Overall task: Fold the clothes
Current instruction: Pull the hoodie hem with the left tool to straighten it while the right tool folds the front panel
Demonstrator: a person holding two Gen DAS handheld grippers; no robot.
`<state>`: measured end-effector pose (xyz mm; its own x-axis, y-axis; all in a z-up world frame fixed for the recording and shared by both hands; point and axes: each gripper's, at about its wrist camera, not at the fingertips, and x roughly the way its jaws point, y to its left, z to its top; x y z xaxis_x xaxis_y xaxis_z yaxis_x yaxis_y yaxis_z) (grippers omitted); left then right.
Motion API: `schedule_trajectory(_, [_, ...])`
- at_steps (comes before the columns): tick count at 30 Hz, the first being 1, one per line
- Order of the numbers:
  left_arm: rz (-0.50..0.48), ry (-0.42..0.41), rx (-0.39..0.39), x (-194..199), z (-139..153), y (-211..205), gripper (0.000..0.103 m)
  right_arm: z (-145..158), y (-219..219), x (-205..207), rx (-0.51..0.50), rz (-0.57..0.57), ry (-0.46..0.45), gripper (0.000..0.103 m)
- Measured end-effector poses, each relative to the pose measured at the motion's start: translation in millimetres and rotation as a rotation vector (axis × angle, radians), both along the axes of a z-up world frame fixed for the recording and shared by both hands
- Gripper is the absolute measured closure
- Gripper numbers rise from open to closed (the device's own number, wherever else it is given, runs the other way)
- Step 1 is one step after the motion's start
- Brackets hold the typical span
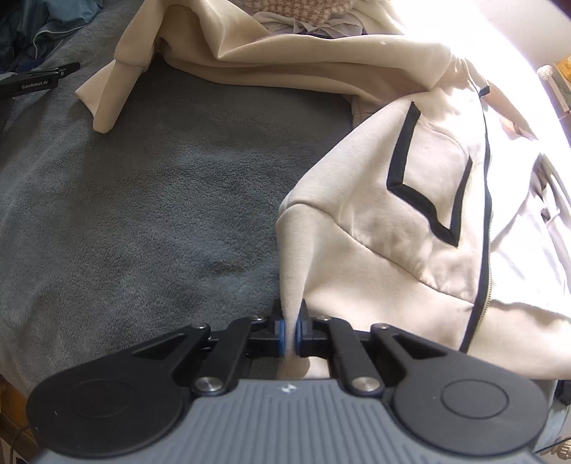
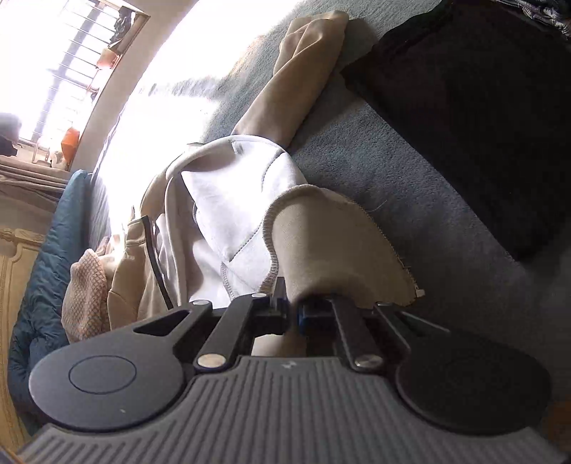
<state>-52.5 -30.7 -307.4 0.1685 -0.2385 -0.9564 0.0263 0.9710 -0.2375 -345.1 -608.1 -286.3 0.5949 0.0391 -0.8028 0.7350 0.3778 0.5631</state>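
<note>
My left gripper [image 1: 292, 330] has its jaws nearly together, pinching a thin ridge of the cream jacket [image 1: 385, 228] between the blue pads [image 1: 282, 335]. The fabric rises from the pinch in a narrow fold. The jacket is cream fleece with a black outlined pocket [image 1: 428, 185] and a dark zipper line [image 1: 485, 232] running near to far on the right. It lies on the grey blanket [image 1: 142, 214], bunched to the right and far side, with a sleeve [image 1: 107, 107] flopped out at far left. The right part of the jacket is blown out by sunlight and its edge is hard to trace.

My right gripper [image 2: 292, 307] also has its jaws narrow, clamped on a rolled cream edge of the same jacket [image 2: 328, 242]. The white lining [image 2: 228, 200] with grey stitching shows to the left of it. The right pad is partly covered by cloth, so I see only a blue sliver.

Other items:
- a black cloth [image 2: 481, 117] on the blanket [image 2: 392, 167] at far right, cut off by the frame
- a checked fabric [image 2: 85, 285] at near left
- a checked piece [image 1: 303, 10] at the far edge in the left view, mostly hidden
- a black tool [image 1: 39, 80] at far left, cut off
- a window [image 2: 71, 71], overexposed
</note>
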Motion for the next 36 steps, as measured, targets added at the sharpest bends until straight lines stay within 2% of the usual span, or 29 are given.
schedule_trajectory(3, [0.002,0.004,-0.026,-3.7,6.0,3.3,0.097,-4.4,3.6,-23.0,-0.012,0.005,0.08,0.1])
schedule_trajectory(6, [-0.008,0.031,-0.034,-3.4,-5.1,2.6,0.097,-19.2,5.4,-31.0,-0.05,0.017,0.167,0.1])
schedule_trajectory(12, [-0.016,0.068,-0.057,3.0,-19.1,0.2,0.097,-63.1,4.9,-7.9,-0.137,0.118,0.314,0.1])
schedule_trajectory(15, [-0.023,0.056,-0.101,2.9,-7.3,3.1,0.097,-55.8,10.3,0.2,-0.193,0.183,0.354,0.1])
schedule_trajectory(19, [-0.019,0.046,-0.188,-3.1,19.3,7.2,0.098,-20.7,11.3,1.6,-0.216,0.216,0.39,0.1])
schedule_trajectory(22, [-0.012,0.069,-0.231,-2.9,39.0,11.0,0.098,2.9,11.1,0.7,-0.231,0.244,0.431,0.1])
schedule_trajectory(25, [-0.047,0.081,-0.216,-2.8,37.4,8.9,0.097,12.5,2.1,-13.1,-0.227,0.263,0.497,0.1])
schedule_trajectory(29, [-0.091,0.148,-0.178,-4.0,1.0,-2.8,0.097,-18.2,-0.9,-11.9,-0.218,0.267,0.548,0.098])
schedule_trajectory(33, [-0.144,0.2,-0.126,-4.7,-21.1,-10.3,0.091,-51.8,7.7,-12.2,-0.197,0.308,0.596,0.083])
schedule_trajectory(35, [-0.168,0.21,-0.129,-5.5,-18.5,-10.1,0.075,-44.6,16.4,-17.1,-0.229,0.324,0.633,0.062])
schedule_trajectory(36, [-0.179,0.211,-0.13,-6.2,-16.0,-9.7,0.073,-33.2,22.8,-20.9,-0.253,0.337,0.641,0.059])
